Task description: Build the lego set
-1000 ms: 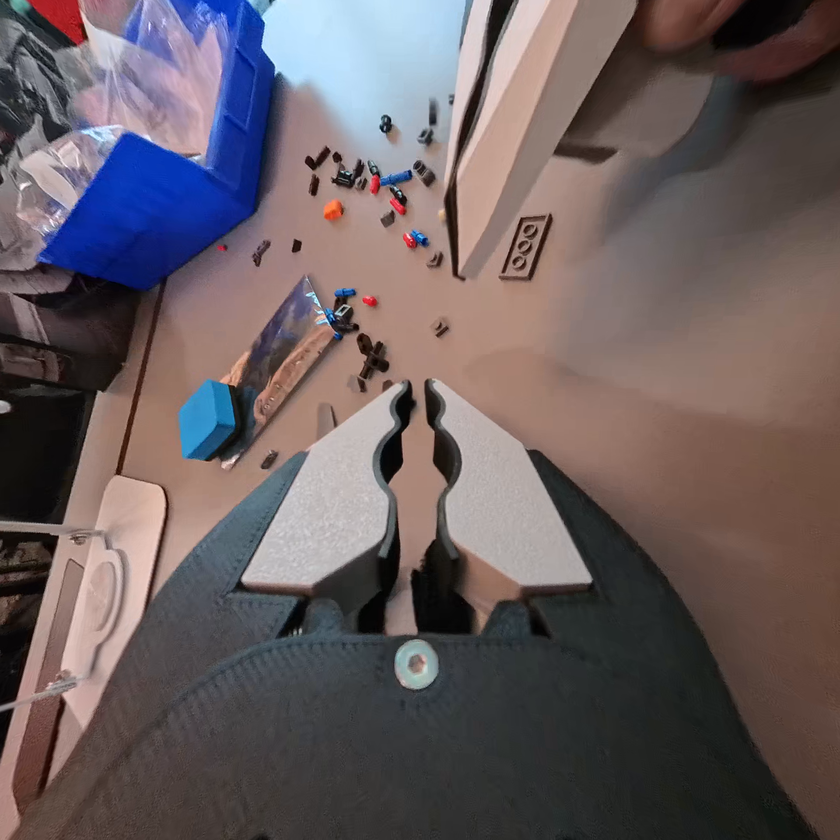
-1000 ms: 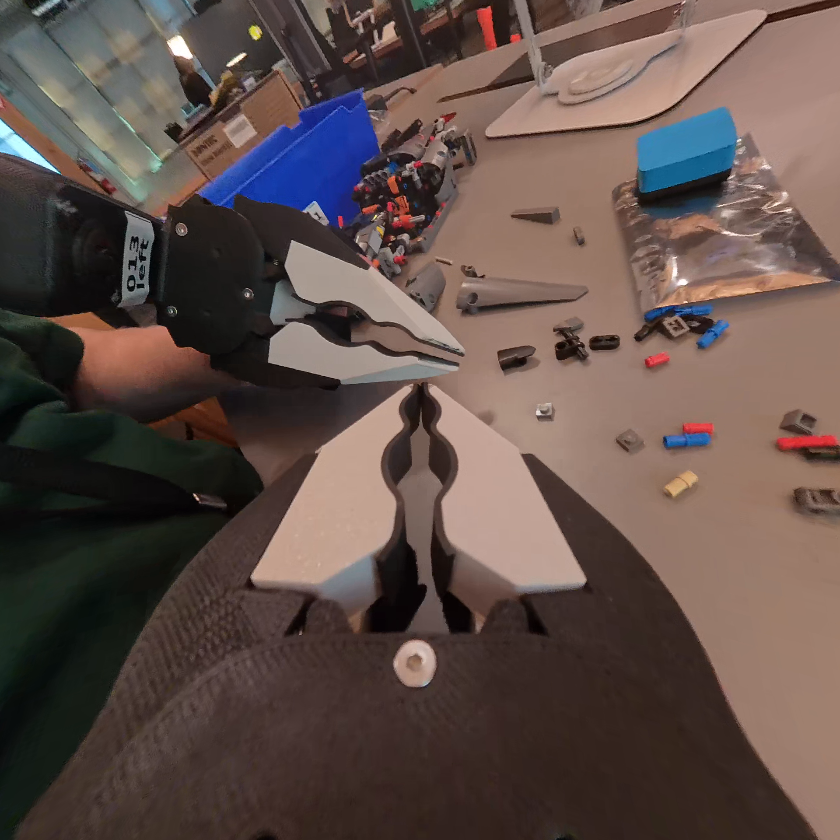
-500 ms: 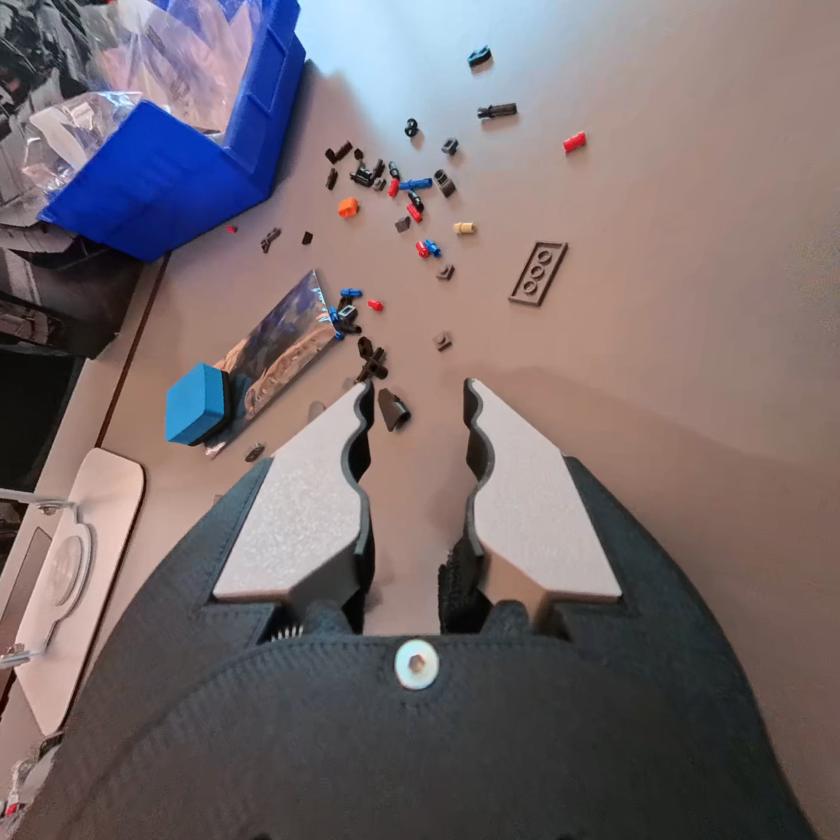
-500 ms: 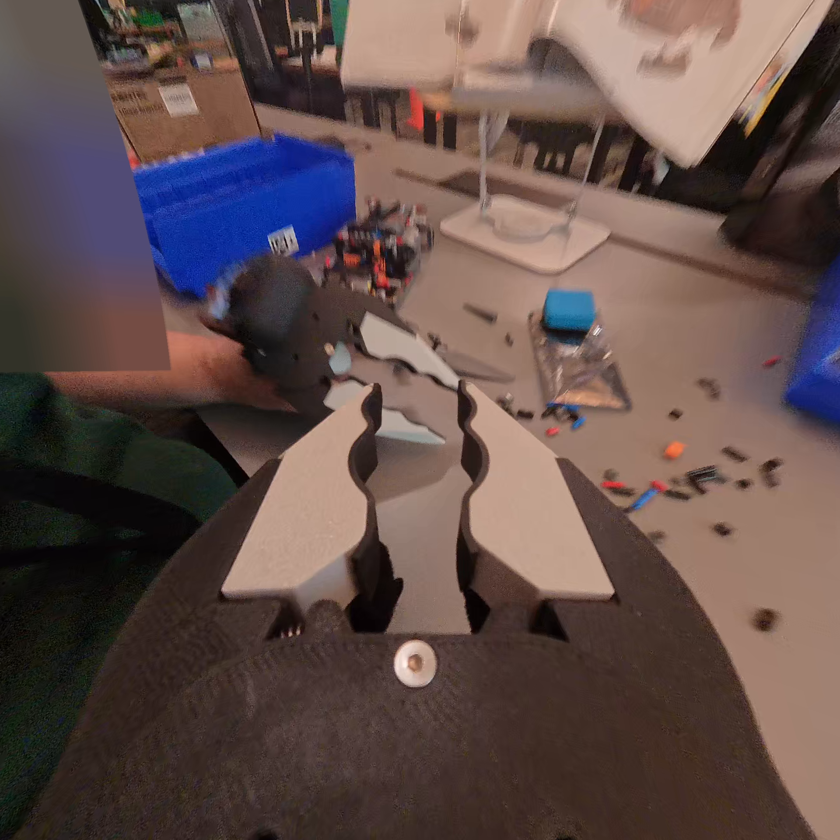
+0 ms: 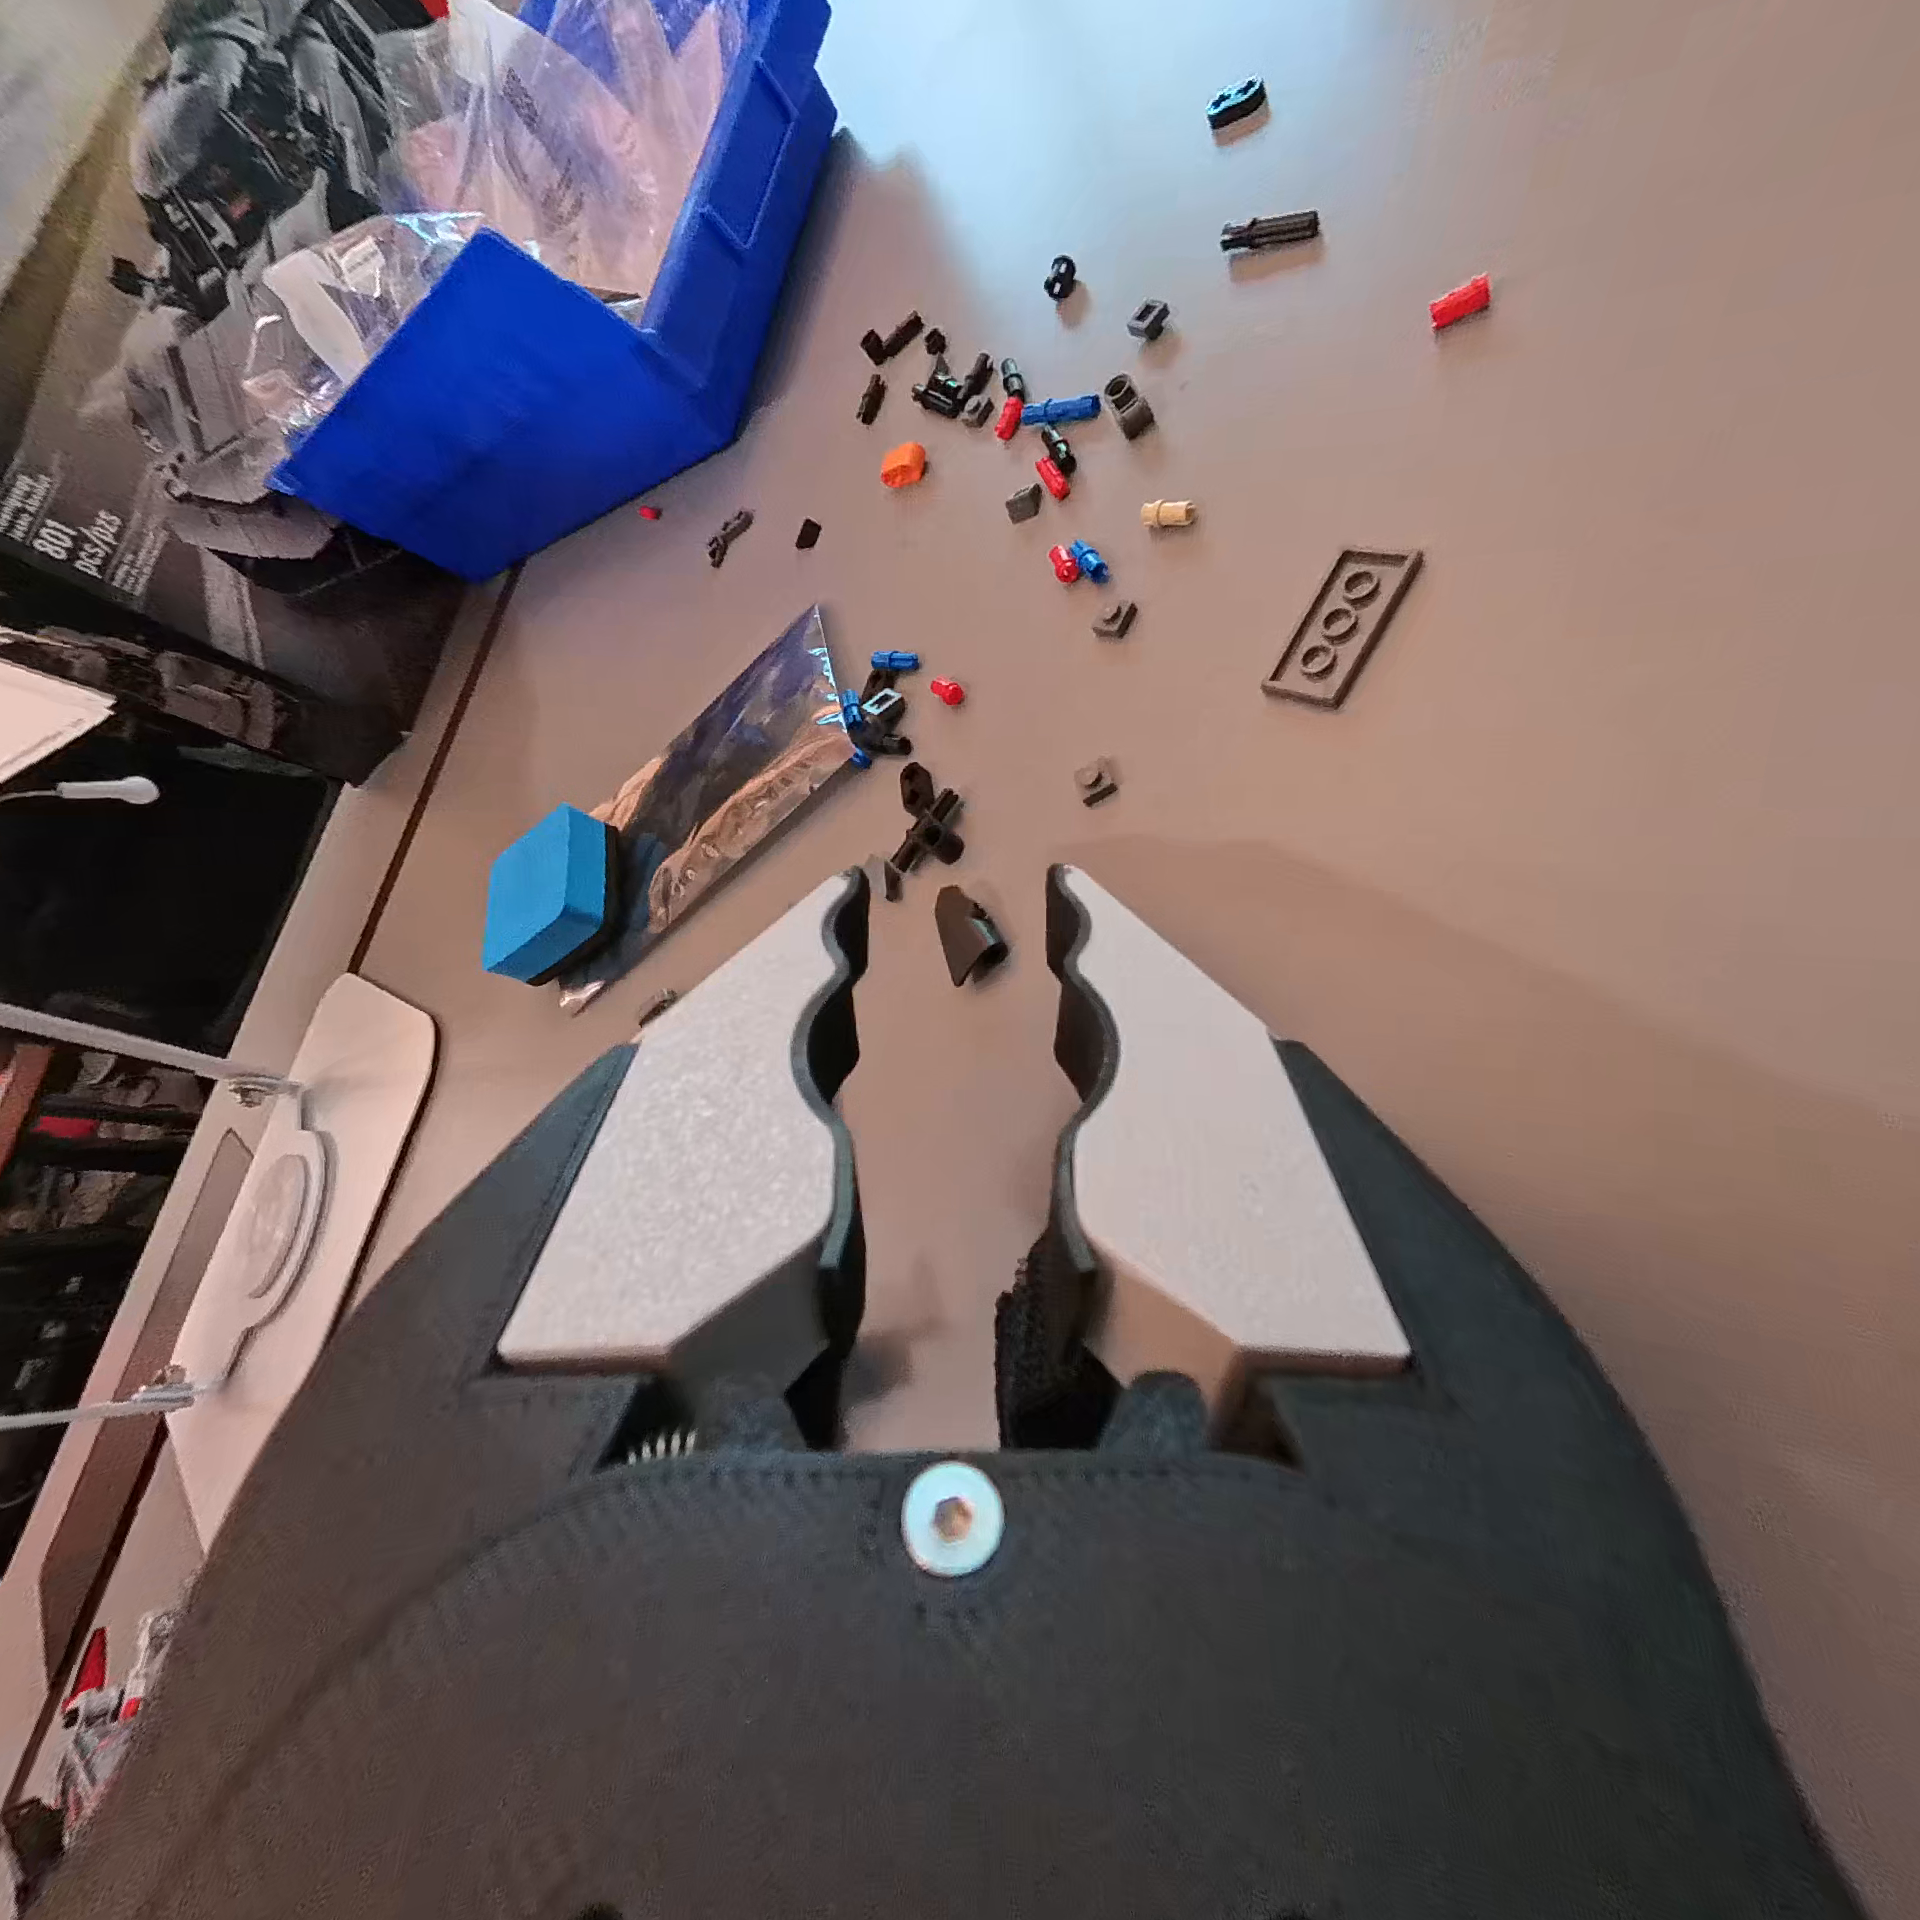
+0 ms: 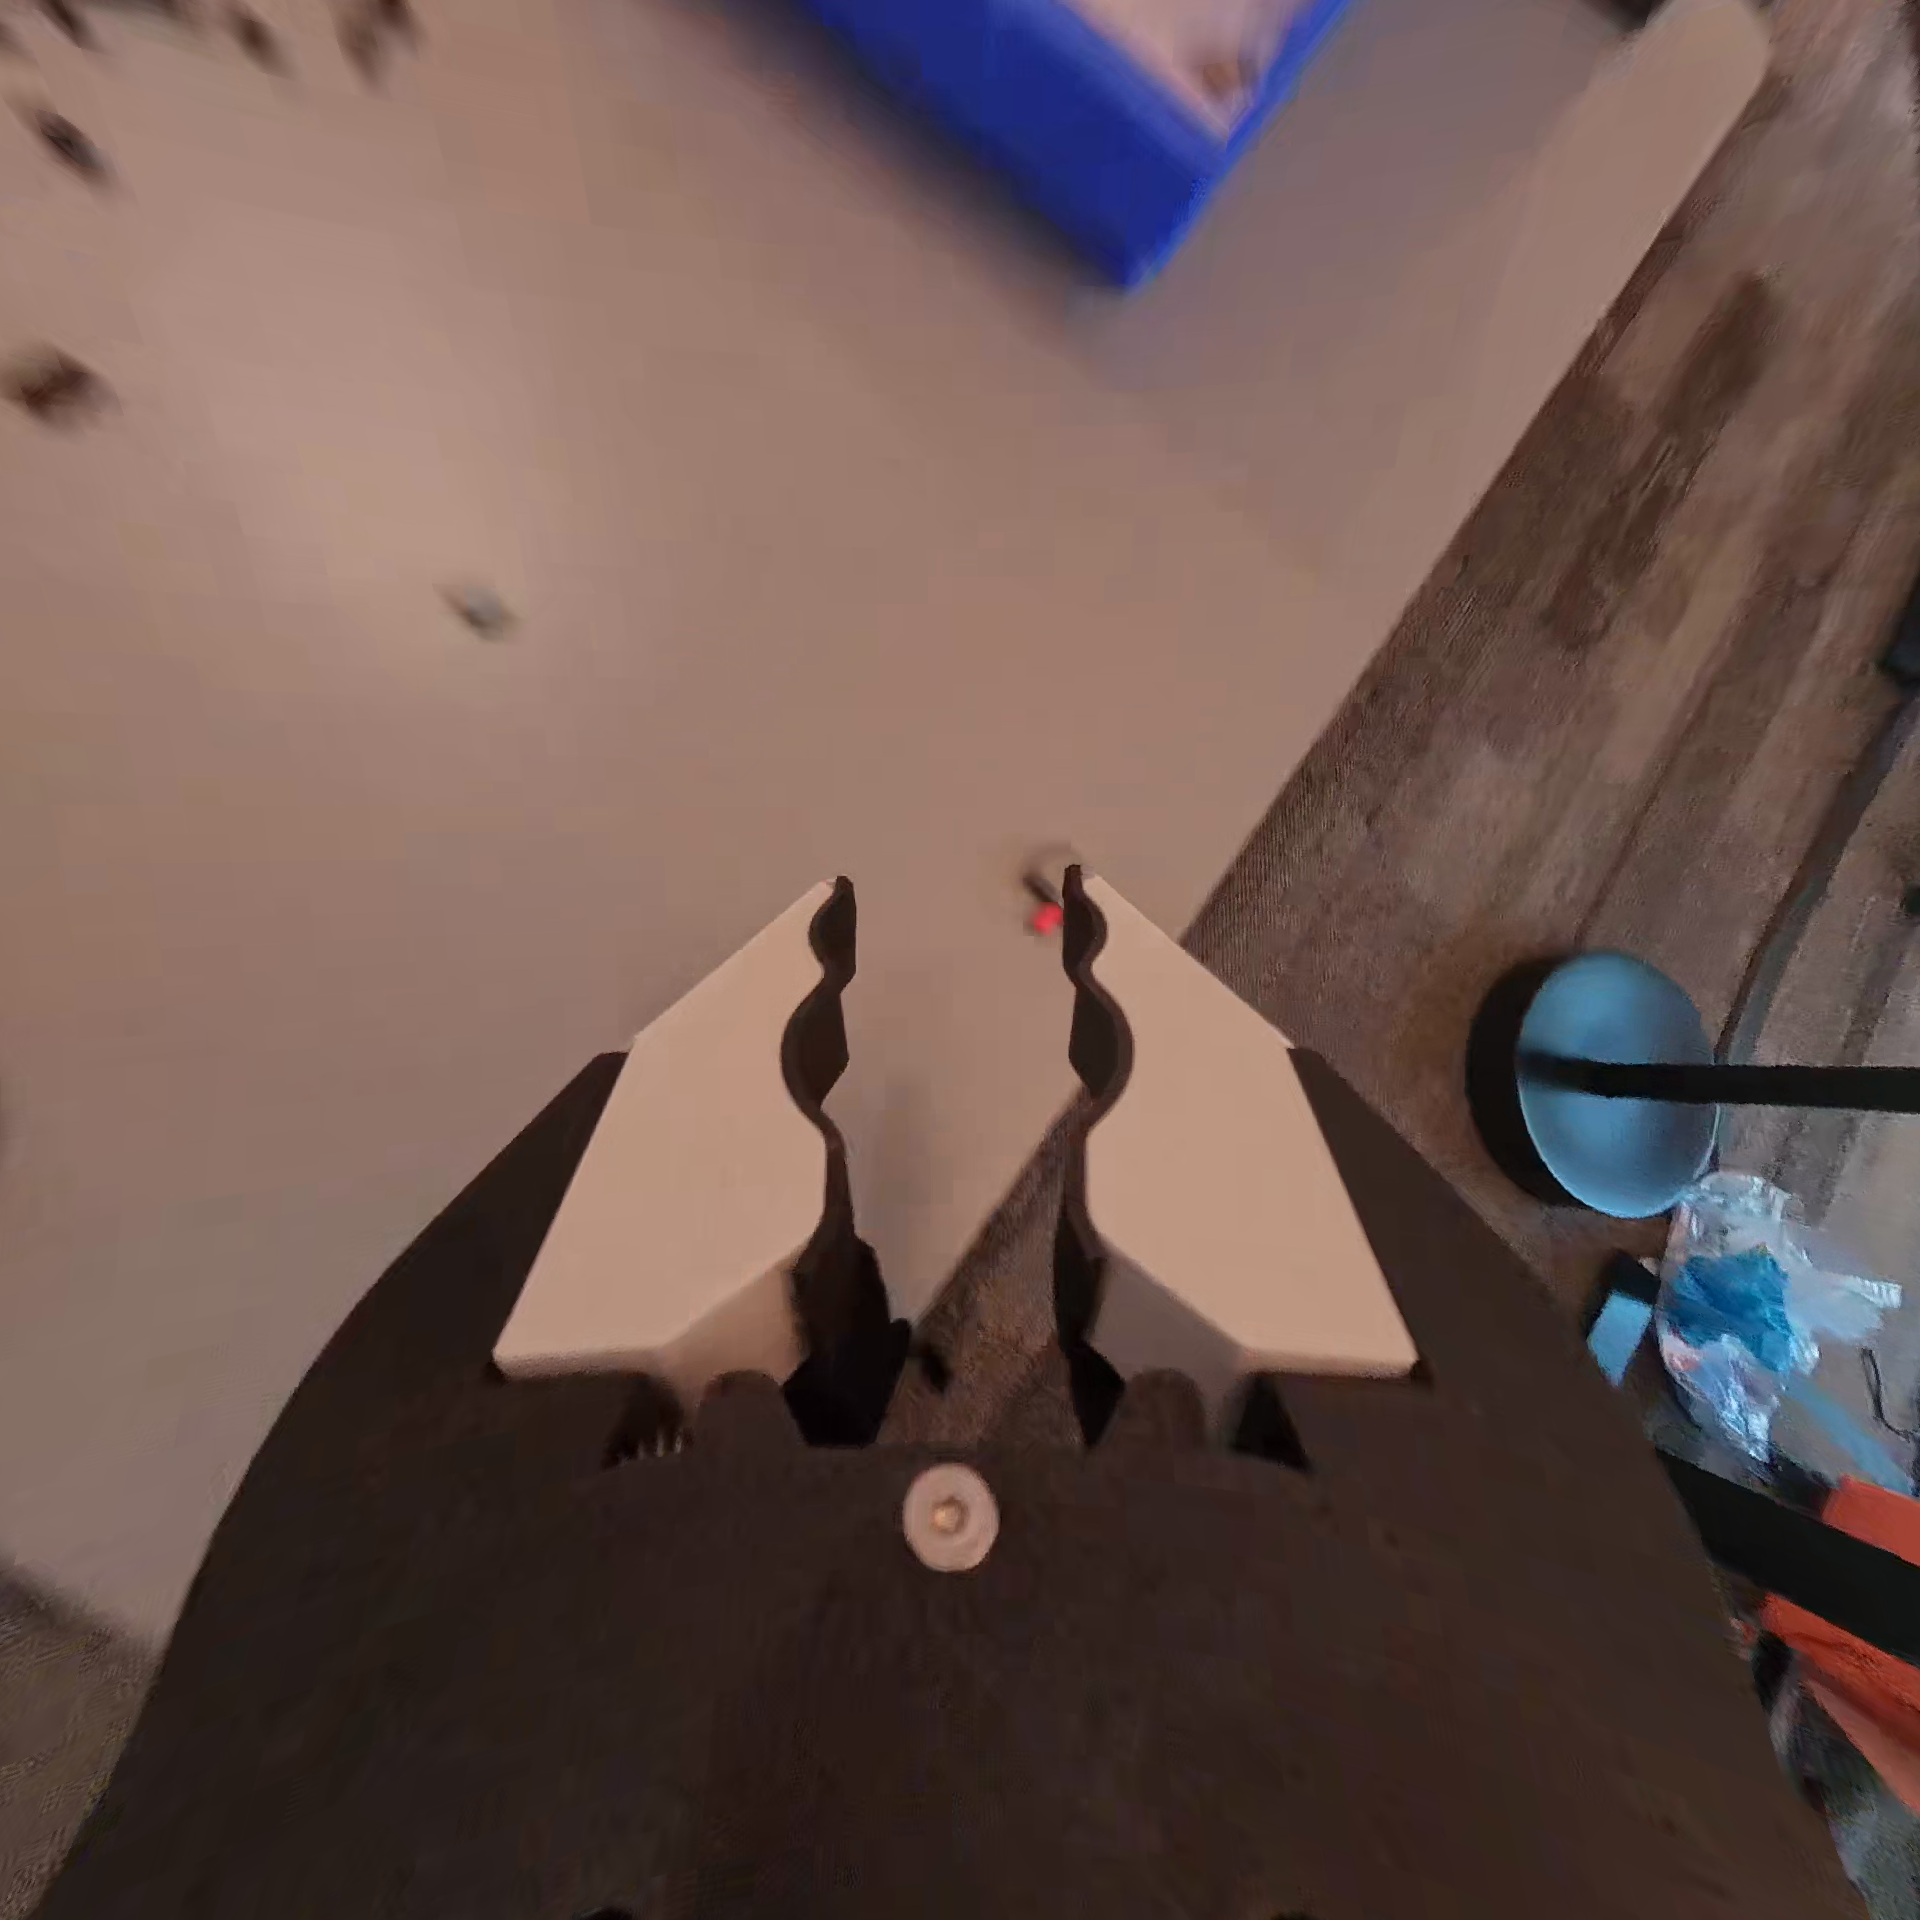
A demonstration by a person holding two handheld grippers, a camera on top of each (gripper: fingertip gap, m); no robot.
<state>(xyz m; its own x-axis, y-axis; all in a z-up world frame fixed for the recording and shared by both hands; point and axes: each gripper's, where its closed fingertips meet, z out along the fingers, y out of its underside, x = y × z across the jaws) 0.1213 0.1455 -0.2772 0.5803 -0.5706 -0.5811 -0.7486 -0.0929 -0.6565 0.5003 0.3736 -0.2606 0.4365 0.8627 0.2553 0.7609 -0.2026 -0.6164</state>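
The left gripper (image 5: 954, 883) hangs over a grey desk (image 5: 1558, 1039), its jaws apart and holding nothing, with a small dark curved lego piece (image 5: 968, 933) lying on the desk between the two fingertips and touching neither. Just beyond it sit a black cross-shaped connector (image 5: 928, 831) and a little grey stud plate (image 5: 1096, 781). Farther off, loose lego parts are strewn across the desk: a grey three-hole plate (image 5: 1340, 628) to the right, an orange piece (image 5: 902, 464), a tan peg (image 5: 1168, 513), a red peg (image 5: 1459, 303) at far right, and a cluster of blue, red and black pins (image 5: 1039, 410). To the left lie a crinkled silver foil bag (image 5: 727, 769) with a blue block (image 5: 549, 896) resting on its near end. A blue bin (image 5: 520, 405) stuffed with clear plastic bags (image 5: 582, 135) stands at far left beside the printed set box (image 5: 156, 343); a white stand base (image 5: 301, 1184) sits on the near left. The right gripper (image 6: 956, 883), seen in a motion-blurred view, has its jaws likewise apart and empty above the desk's edge, with a small red-and-black pin (image 6: 1042, 906) on the desk just beside its right fingertip. A blurred blue bin (image 6: 1049, 125) lies far ahead, and a round blue-grey disc (image 6: 1610, 1081) shows on the carpeted floor (image 6: 1558, 675) to the right.
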